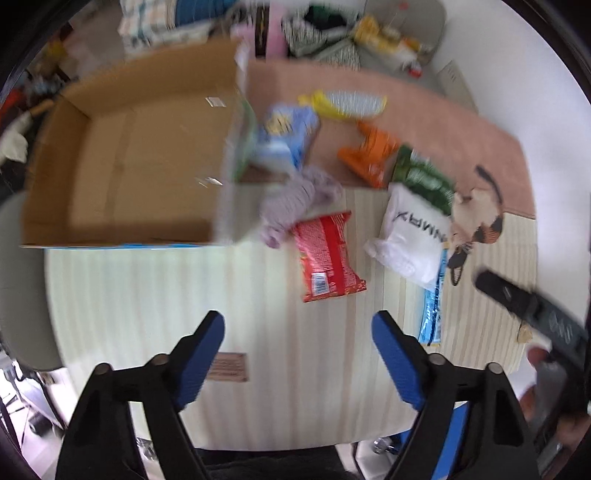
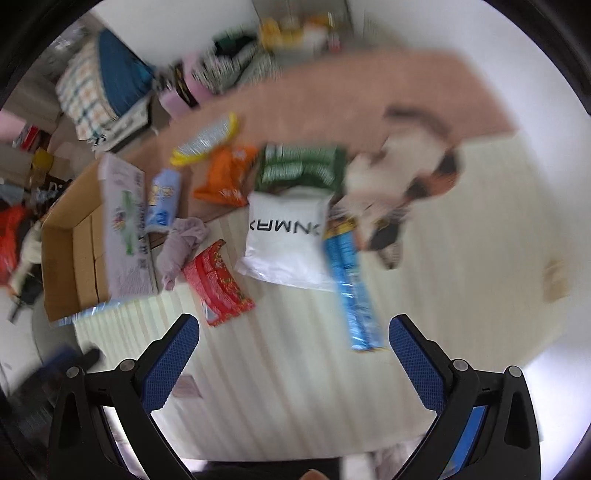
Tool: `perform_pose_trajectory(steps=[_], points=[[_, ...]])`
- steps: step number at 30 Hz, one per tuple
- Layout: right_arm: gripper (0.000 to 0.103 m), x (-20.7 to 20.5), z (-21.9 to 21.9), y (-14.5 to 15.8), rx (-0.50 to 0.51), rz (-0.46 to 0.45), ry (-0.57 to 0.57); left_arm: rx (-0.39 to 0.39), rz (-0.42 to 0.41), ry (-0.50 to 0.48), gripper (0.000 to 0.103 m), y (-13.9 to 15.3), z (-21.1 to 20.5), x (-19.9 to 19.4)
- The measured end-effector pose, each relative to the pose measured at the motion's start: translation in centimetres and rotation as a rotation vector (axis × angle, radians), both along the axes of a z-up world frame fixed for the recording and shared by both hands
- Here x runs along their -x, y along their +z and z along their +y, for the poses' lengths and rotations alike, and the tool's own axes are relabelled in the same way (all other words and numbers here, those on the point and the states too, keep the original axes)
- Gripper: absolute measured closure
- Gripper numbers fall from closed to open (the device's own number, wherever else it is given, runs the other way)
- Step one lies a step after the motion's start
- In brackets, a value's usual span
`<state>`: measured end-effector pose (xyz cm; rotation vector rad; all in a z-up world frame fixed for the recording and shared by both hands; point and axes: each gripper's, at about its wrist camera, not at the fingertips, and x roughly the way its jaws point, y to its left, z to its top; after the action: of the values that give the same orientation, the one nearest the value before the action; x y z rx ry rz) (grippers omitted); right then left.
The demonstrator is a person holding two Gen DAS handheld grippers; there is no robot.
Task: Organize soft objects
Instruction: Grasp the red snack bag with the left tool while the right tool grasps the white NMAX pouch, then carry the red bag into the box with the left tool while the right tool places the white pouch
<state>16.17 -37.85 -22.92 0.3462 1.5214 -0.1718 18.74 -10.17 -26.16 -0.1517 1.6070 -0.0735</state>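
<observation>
Both views are blurred. My left gripper (image 1: 297, 332) is open and empty above the pale striped mat. My right gripper (image 2: 293, 336) is open and empty too. An open cardboard box (image 1: 122, 162) (image 2: 74, 258) lies at the left. Beside it lie a lilac cloth (image 1: 295, 199) (image 2: 181, 243), a red packet (image 1: 328, 254) (image 2: 218, 277), a white bag (image 1: 413, 236) (image 2: 286, 232), a blue packet (image 1: 286, 136) (image 2: 164, 195), an orange packet (image 1: 369, 151) (image 2: 225, 173), a green packet (image 1: 424, 177) (image 2: 299, 166), a yellow pack (image 1: 347, 105) (image 2: 207, 140), a long blue wrapper (image 1: 432, 314) (image 2: 354, 288) and a plush cat (image 1: 476, 218) (image 2: 402, 184).
A pink mat (image 1: 424, 110) (image 2: 332, 92) covers the far part of the table. Bags and clutter (image 1: 332, 33) (image 2: 110, 81) stand behind the table. The other gripper's black body (image 1: 535, 314) shows at the right of the left wrist view.
</observation>
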Motion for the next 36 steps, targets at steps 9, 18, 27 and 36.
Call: perform_pose_trajectory(steps=[9,18,27,36], points=[[0.0,-7.2,1.4,-13.2,-0.034,0.202,-0.002,0.01,0.142,0.081,0.025,-10.1,-2.9,-3.2],[0.02,-6.3,2.5,-16.2,0.034,0.286,0.124,-0.014,0.189,0.086,0.031,-14.2,-4.4,-3.5],[0.027,-4.3,5.1,-18.9,0.086,0.257,0.169,-0.083,0.105,-0.015,0.062,-13.0,-7.9,-0.8],[0.033,0.3,7.0,-15.4,-0.01,0.146,0.183,-0.01,-0.07,-0.055,0.063,-2.7,-7.7,4.8]])
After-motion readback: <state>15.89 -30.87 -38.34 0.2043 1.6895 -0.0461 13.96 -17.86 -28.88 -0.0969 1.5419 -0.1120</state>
